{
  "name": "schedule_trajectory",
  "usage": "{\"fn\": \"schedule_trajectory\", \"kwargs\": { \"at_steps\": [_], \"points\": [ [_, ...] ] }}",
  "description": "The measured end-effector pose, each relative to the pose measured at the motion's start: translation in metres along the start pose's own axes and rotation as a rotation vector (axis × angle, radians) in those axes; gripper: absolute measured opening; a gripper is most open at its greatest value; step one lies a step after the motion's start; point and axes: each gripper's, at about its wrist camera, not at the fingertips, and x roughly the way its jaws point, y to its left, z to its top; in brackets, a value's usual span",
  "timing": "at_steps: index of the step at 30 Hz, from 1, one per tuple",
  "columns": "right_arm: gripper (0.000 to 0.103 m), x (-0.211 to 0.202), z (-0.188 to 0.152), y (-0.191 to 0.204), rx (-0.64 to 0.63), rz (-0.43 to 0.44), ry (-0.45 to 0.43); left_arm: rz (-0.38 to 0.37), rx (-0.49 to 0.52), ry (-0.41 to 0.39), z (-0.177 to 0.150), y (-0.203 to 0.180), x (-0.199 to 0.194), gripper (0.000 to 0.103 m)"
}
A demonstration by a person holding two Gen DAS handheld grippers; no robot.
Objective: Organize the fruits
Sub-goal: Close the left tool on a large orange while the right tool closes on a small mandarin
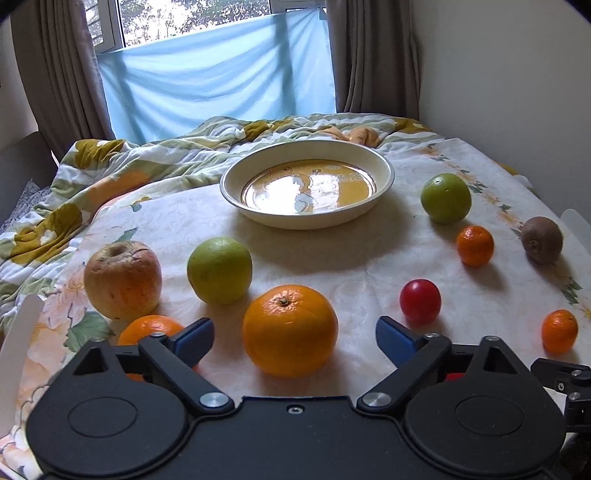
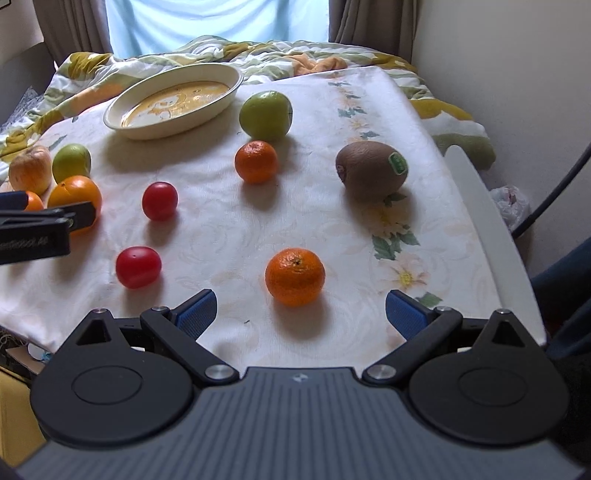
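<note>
The left gripper [image 1: 294, 339] has its fingers spread wide around a large orange [image 1: 290, 330] without touching it. The right gripper [image 2: 301, 313], fingers also apart, sits just behind a small mandarin [image 2: 294, 277] on the floral cloth [image 2: 221, 221].

The left wrist view looks low across the table [image 1: 369, 266] toward the window [image 1: 192, 22], close behind a large orange [image 1: 290, 330] at lower centre. The right wrist view faces the same way from further right, close behind a mandarin [image 2: 294, 277]. Both share the bowl [image 1: 306, 218] [image 2: 173, 125].
</note>
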Motion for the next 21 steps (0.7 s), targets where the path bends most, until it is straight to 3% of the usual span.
{"fn": "schedule_trajectory", "kwargs": {
  "at_steps": [7,10,12,16,21],
  "points": [
    [0.103,0.012,0.002,0.001,-0.014,0.006,-0.010,0.023,-0.012,0.018,0.001,-0.001,0.013,0.093],
    [0.101,0.015,0.002,0.000,-0.012,0.012,-0.010,0.017,-0.023,0.031,0.001,0.001,0.016,0.088],
    [0.096,0.015,0.002,0.000,-0.010,0.015,-0.015,0.013,-0.033,0.040,0.001,0.003,0.018,0.087],
    [0.083,0.013,0.003,-0.001,-0.010,0.023,-0.021,-0.008,-0.063,0.071,0.000,0.006,0.022,0.067],
    [0.077,0.011,0.002,-0.003,-0.002,0.026,-0.025,-0.017,-0.084,0.071,-0.002,0.009,0.019,0.064]
  ]
}}
